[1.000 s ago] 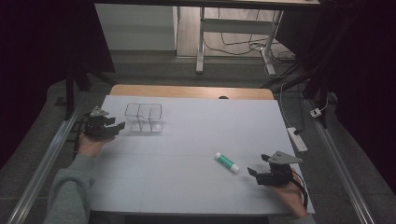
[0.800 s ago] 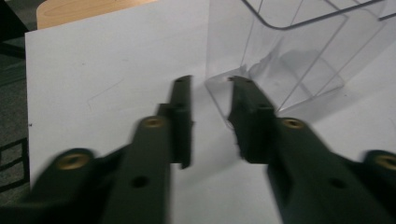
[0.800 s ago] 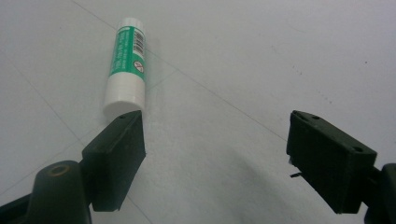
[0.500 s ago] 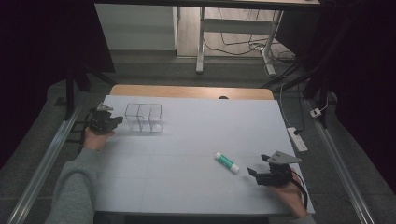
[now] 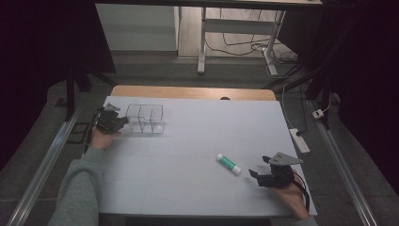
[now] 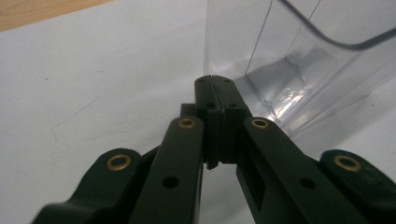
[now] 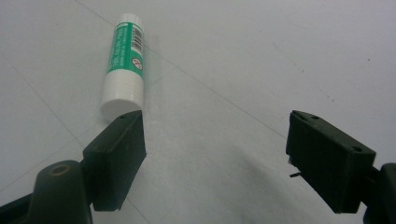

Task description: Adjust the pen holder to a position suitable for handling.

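The bin (image 5: pixel 146 118) stood near the table's (image 5: pixel 197 141) far left corner; the left claw (image 6: pixel 215 84), clenched on nothing, touched its near wall. A steady, low push would suit. The glue stick (image 5: pixel 228 163) lay well right of the bin, just before the released right claw (image 7: pixel 215 154).

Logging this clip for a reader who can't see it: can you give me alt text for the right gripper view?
The right gripper hangs open just above a pale table, nothing between its two black jaws. A glue stick with a green label and white cap lies on its side just beyond the jaw at the left of the view, apart from the gripper.
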Tool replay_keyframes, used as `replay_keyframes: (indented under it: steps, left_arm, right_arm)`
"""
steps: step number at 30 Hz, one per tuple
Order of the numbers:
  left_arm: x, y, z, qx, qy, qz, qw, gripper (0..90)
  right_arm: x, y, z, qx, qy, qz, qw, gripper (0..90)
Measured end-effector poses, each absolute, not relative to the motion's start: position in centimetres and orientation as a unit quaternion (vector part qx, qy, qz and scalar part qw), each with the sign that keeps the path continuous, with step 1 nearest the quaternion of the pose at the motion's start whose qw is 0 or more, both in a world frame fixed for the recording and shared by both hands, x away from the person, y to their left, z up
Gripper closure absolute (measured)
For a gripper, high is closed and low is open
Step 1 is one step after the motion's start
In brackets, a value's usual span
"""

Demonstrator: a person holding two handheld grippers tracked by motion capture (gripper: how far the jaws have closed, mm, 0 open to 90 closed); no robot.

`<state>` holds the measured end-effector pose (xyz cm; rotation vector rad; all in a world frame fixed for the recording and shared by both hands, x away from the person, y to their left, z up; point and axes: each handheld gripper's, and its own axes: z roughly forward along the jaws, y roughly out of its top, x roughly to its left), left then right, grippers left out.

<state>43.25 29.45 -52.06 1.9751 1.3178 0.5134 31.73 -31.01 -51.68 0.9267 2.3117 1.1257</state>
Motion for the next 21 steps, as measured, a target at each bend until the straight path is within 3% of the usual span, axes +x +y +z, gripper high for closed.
replay_keyframes:
  steps: [21]
  left_arm:
    - [43.6, 27.5, -52.0, 0.779, 0.487, 0.185, 0.349, 89.0]
  right_arm:
    - [31.8, -30.9, -51.7, 0.335, 0.832, 0.394, 0.203, 19.2]
